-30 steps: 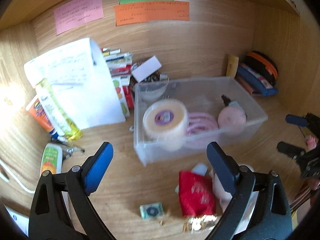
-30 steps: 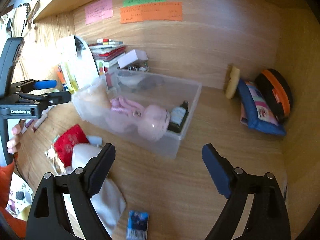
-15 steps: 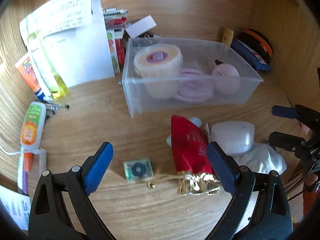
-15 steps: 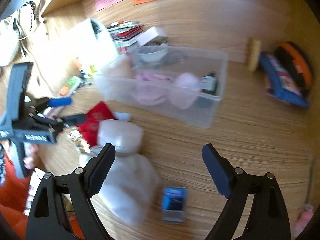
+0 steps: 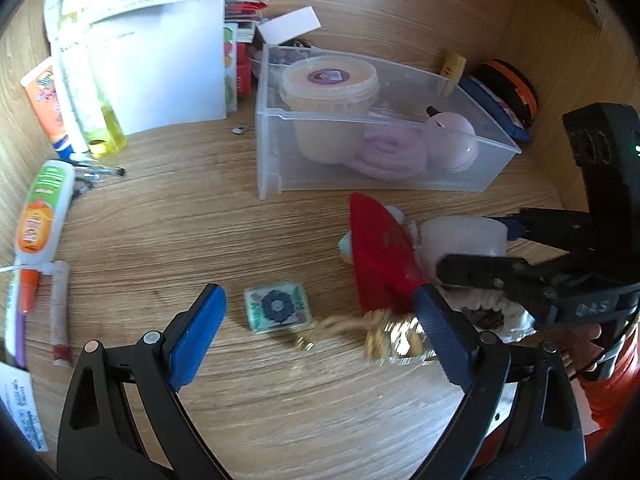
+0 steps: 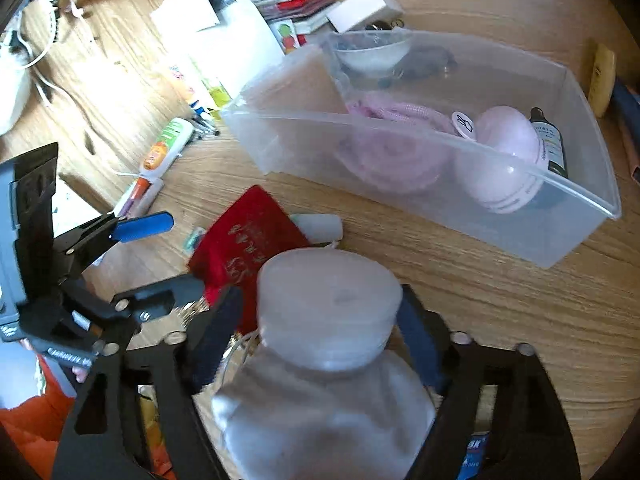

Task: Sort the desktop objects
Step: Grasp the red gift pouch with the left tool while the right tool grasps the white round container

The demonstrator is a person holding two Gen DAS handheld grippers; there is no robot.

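Observation:
A clear plastic bin (image 5: 400,184) holds a cream tub (image 5: 328,92), pink coils and a pink round case (image 6: 508,160). In front of it lie a red pouch (image 5: 380,256), a small green tile (image 5: 278,306) and a frosted white jar (image 6: 328,304) on a white cloth bag (image 6: 320,420). My left gripper (image 5: 320,344) is open, low over the tile and the pouch's gold end. My right gripper (image 6: 316,348) is open with its jaws on either side of the frosted jar; it also shows in the left wrist view (image 5: 472,244).
White papers and tubes (image 5: 44,208) lie at the left. Books and a white box (image 5: 288,26) stand behind the bin. A dark pouch and an orange-trimmed case (image 5: 508,92) lie at the far right. A small blue box (image 6: 476,456) lies by my right gripper.
Both grippers have dropped and moved forward. My right gripper has come around the frosted jar. My left gripper has closed in on the tile and the red pouch.

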